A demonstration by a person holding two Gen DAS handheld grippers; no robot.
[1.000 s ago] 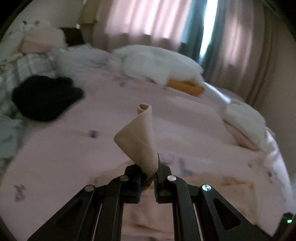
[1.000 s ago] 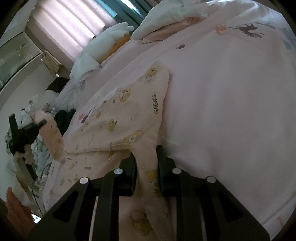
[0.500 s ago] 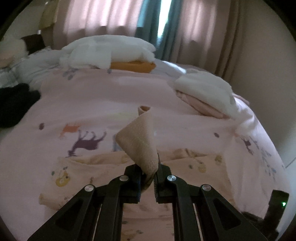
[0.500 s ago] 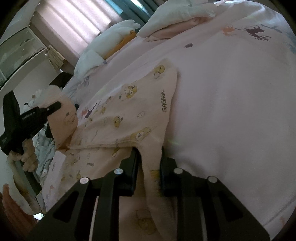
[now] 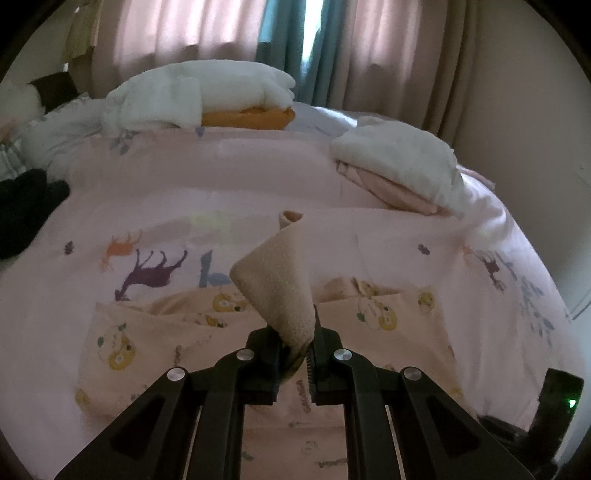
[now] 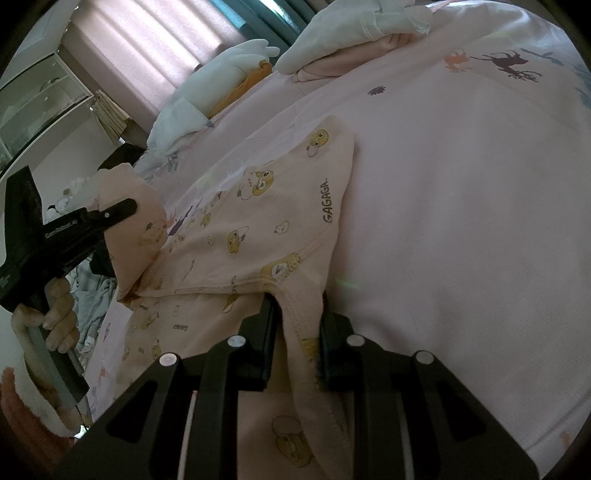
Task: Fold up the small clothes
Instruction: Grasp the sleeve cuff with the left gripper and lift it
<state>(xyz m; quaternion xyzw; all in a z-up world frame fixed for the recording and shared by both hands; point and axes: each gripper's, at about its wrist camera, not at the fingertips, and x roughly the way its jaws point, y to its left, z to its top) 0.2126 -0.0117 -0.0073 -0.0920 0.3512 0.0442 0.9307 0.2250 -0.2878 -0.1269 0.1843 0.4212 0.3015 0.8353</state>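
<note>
- The bed (image 5: 258,177) fills both views; the garment (image 6: 258,221) lies mid-frame on it, partly folded.
- The left gripper (image 5: 295,354) is clamped on a lifted corner (image 5: 277,280).
- The right gripper (image 6: 299,332) pinches the hem (image 6: 295,295); both should probably travel level to keep the crease straight.

1. We've got a peach baby garment (image 6: 258,221) printed with yellow cartoon bears and "GAGAGA" lettering.
2. Pale pink bedspread (image 5: 258,177), purple and orange animal prints.
3. Black grippers (image 5: 295,354), pink curtains (image 5: 184,33), teal strip between.
</note>
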